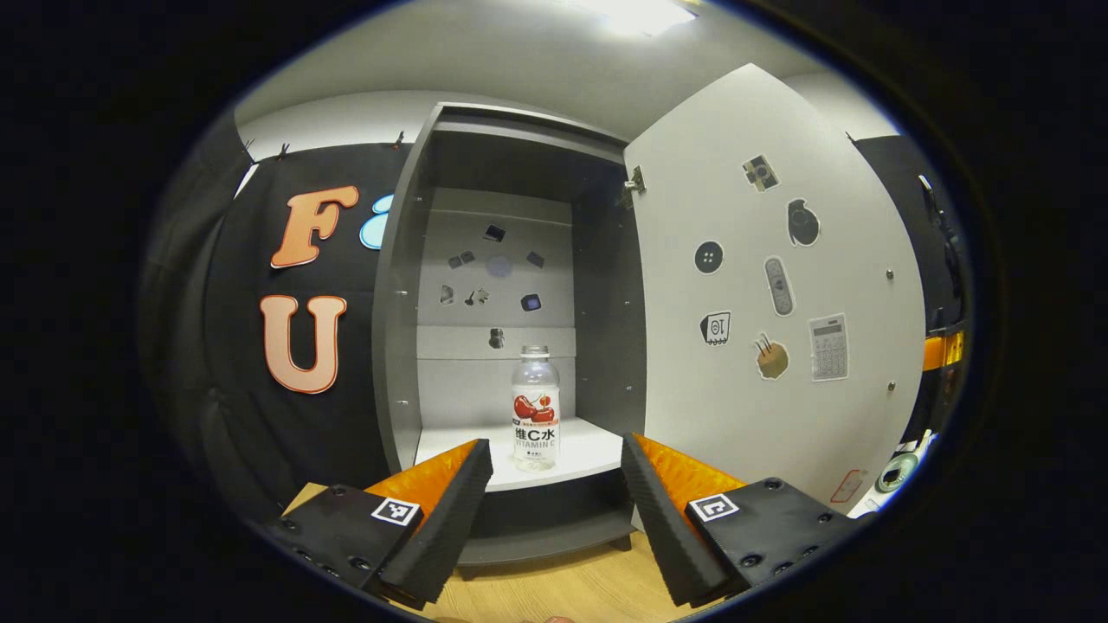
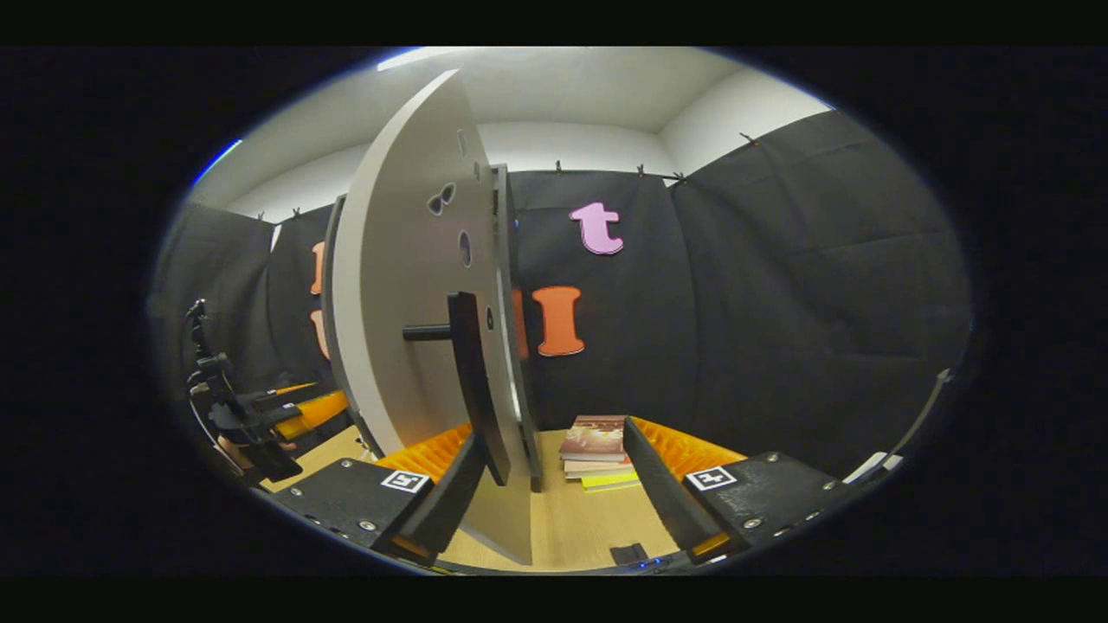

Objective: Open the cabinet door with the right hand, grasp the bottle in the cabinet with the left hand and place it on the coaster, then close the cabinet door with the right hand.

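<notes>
The grey cabinet (image 1: 398,346) stands open, its white door (image 1: 762,285) swung out to the right. A clear bottle (image 1: 535,407) with a red-and-white label stands upright on the cabinet's white shelf (image 1: 589,450). My left gripper (image 1: 556,454) is open just in front of the shelf, lined up with the bottle and apart from it. In the right gripper view the door (image 2: 407,303) is seen nearly edge-on. Its black bar handle (image 2: 472,389) lies between the fingers of my open right gripper (image 2: 554,433), close to the left finger (image 2: 450,484). The left gripper (image 2: 294,411) shows far left.
A stack of books (image 2: 597,450) lies on the wooden table (image 2: 580,519) beyond the door. A small round object (image 1: 896,472) sits low at the right behind the door; I cannot tell what it is. Black cloth walls close in the booth.
</notes>
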The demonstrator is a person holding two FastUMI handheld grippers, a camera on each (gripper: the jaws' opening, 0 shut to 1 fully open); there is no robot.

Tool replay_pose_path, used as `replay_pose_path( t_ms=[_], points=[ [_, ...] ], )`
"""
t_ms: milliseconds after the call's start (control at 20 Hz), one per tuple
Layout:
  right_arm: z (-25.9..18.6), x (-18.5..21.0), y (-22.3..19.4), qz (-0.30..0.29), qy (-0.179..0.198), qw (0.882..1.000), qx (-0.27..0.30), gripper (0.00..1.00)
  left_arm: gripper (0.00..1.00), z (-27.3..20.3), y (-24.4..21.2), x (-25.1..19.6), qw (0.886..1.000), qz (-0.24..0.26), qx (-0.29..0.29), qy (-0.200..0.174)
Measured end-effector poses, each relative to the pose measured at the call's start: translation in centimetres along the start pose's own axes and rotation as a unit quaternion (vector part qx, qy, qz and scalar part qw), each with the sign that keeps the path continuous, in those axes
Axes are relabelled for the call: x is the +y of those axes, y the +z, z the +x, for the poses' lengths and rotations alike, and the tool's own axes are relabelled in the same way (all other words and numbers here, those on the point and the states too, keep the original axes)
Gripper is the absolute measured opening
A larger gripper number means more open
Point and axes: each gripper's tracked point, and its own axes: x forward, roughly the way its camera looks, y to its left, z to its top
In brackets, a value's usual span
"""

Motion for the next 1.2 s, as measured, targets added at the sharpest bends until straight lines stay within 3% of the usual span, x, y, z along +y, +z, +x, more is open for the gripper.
replay_pose_path(
  t_ms=[250, 500, 650, 750, 800, 1000, 1050, 1100, 1200],
  points=[
    [1.2, -0.7, 0.0, -0.001, 0.051, 0.999, -0.001, 0.99, 0.97, -0.6, 0.7, -1.4, 1.000, 0.009, -0.002, -0.011],
    [0.1, -0.8, -0.4, 0.006, 0.031, 1.000, -0.003, 0.96, 0.98, -1.6, 0.4, -1.4, 1.000, 0.008, -0.001, -0.012],
    [-2.9, -0.9, -0.3, 0.007, -0.006, 1.000, -0.005, 1.00, 0.98, -1.6, 0.1, -0.9, 1.000, 0.000, 0.004, -0.013],
    [-5.0, -1.2, -0.1, 0.010, -0.042, 0.999, -0.012, 0.92, 0.98, -1.5, 0.0, -0.3, 1.000, -0.004, 0.003, -0.015],
    [-5.9, -1.0, 0.2, 0.013, -0.060, 0.998, -0.017, 0.96, 0.98, -1.4, 0.1, 0.0, 1.000, -0.004, 0.002, -0.017],
    [-9.6, 2.1, 0.7, 0.029, -0.126, 0.991, -0.041, 1.00, 0.98, -0.3, 0.0, 1.3, 0.999, -0.007, 0.002, -0.036],
    [-9.9, 3.4, 0.4, 0.033, -0.138, 0.989, -0.038, 0.89, 0.98, 0.1, -0.2, 1.8, 0.999, -0.008, 0.006, -0.040],
    [-10.1, 4.7, -0.1, 0.035, -0.148, 0.988, -0.035, 0.94, 0.99, 0.6, -0.1, 2.2, 0.999, -0.011, 0.006, -0.044],
    [-9.9, 6.7, -0.3, 0.025, -0.169, 0.985, -0.026, 0.94, 0.98, 1.9, -0.3, 3.0, 0.999, -0.018, 0.008, -0.051]
  ],
)
